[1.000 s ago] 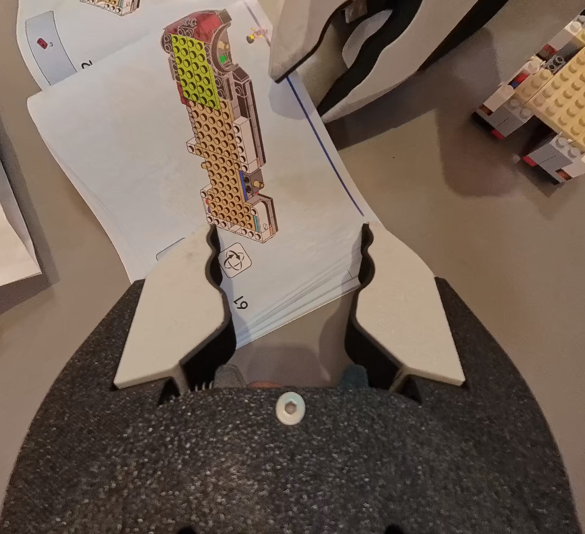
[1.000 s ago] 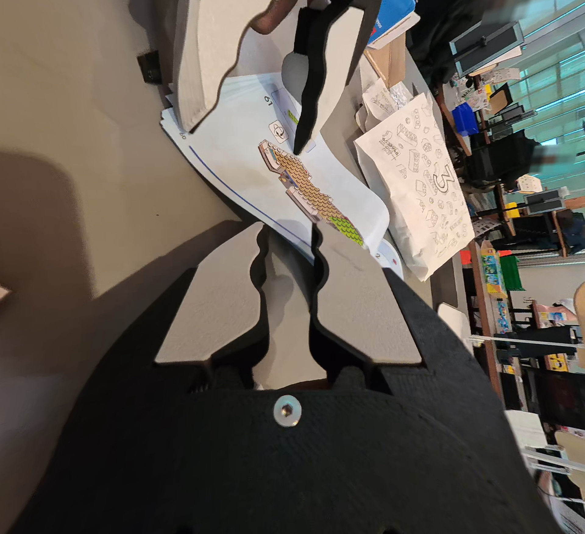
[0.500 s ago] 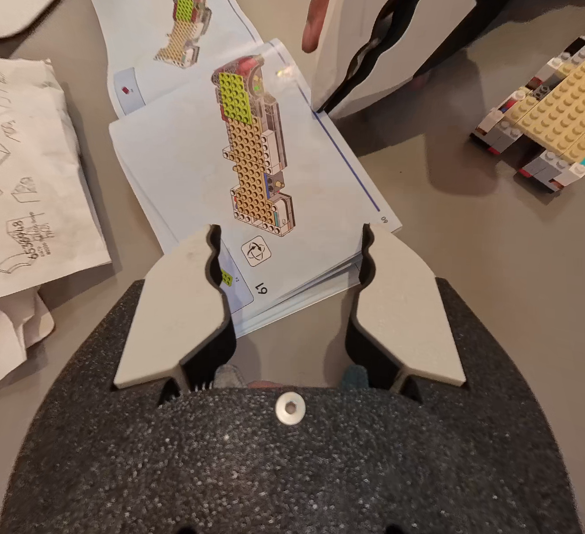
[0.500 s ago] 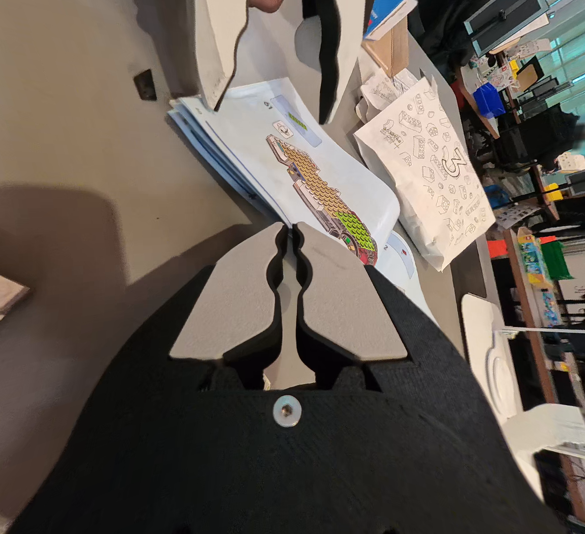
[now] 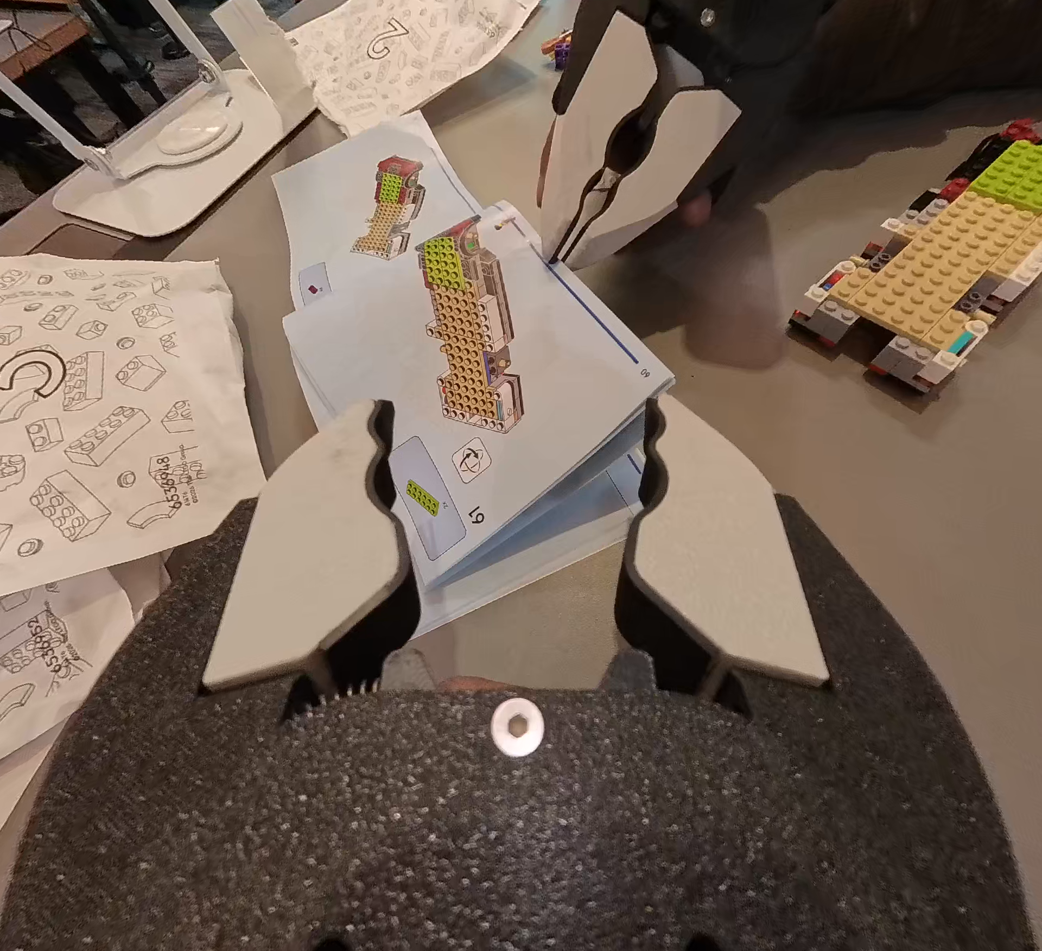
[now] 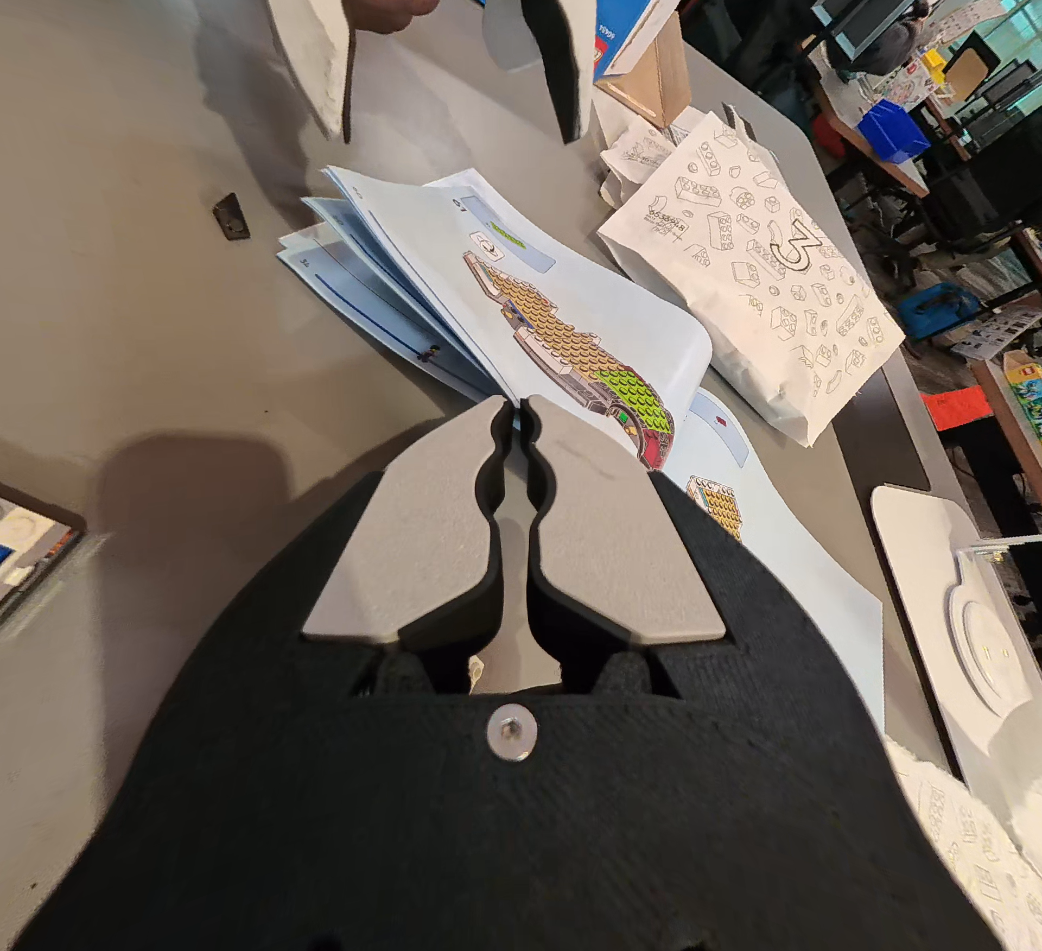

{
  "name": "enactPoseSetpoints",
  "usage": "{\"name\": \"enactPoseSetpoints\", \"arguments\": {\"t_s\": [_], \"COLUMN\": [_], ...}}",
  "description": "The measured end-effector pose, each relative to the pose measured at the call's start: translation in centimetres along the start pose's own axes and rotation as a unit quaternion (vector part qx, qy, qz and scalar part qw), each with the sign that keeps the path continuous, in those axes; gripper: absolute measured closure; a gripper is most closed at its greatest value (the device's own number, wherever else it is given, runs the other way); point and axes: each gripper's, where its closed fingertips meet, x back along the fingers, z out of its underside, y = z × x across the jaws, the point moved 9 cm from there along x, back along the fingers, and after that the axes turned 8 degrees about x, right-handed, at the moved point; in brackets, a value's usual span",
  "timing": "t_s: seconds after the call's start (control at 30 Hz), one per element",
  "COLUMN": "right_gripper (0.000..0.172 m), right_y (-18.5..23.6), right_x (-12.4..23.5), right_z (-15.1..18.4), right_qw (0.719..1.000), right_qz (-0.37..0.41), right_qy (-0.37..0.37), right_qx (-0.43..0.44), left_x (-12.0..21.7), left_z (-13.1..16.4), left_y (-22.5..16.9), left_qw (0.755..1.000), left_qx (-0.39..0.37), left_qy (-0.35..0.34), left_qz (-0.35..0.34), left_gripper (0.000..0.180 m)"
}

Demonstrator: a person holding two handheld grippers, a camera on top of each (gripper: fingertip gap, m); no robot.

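We see left gripper (image 5: 516, 416) spread wide, nothing gripped, hovering over near edge of open instruction booklet (image 5: 394, 337) on bench (image 5: 733, 473). Right gripper (image 6: 516, 408) pressed together on booklet's far page corner, page lifted. Printed paper bag (image 5: 101, 388) just left of booklet. Brick model (image 5: 930, 270) off to right, well apart. White lamp base (image 5: 169, 151) beyond.

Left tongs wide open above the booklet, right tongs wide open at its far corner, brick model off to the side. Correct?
Not quite: the right tongs are shut at the booklet corner, per the right wrist view. Left tongs wide open and brick model aside both hold.
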Motion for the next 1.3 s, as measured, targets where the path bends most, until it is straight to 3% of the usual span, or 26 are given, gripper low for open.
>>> {"name": "enactPoseSetpoints", "arguments": {"t_s": [0.8,0.93,1.17,1.3], "right_gripper": [0.169,0.169,0.169,0.167], "right_y": [0.1,-0.1,-0.2,-0.1], "right_x": [-0.3,-0.2,-0.1,-0.1], "right_z": [0.0,0.0,0.1,0.1], "right_qw": [1.000,1.000,0.999,0.999], "right_qz": [-0.005,-0.001,-0.003,-0.014], "right_qy": [-0.008,-0.009,-0.013,-0.015], "right_qx": [-0.011,-0.022,-0.036,-0.030], "left_x": [-1.4,-1.7,-1.6,-1.2], "left_z": [0.4,0.7,0.3,0.1], "left_y": [-0.1,-0.6,-1.3,-1.4], "left_qw": [1.000,0.999,0.997,0.997], "left_qx": [-0.004,-0.025,-0.072,-0.073], "left_qy": [0.030,0.041,0.012,-0.005], "left_qz": [-0.008,0.006,0.019,0.024], "left_gripper": [0.103,0.117,0.170,0.180]}}
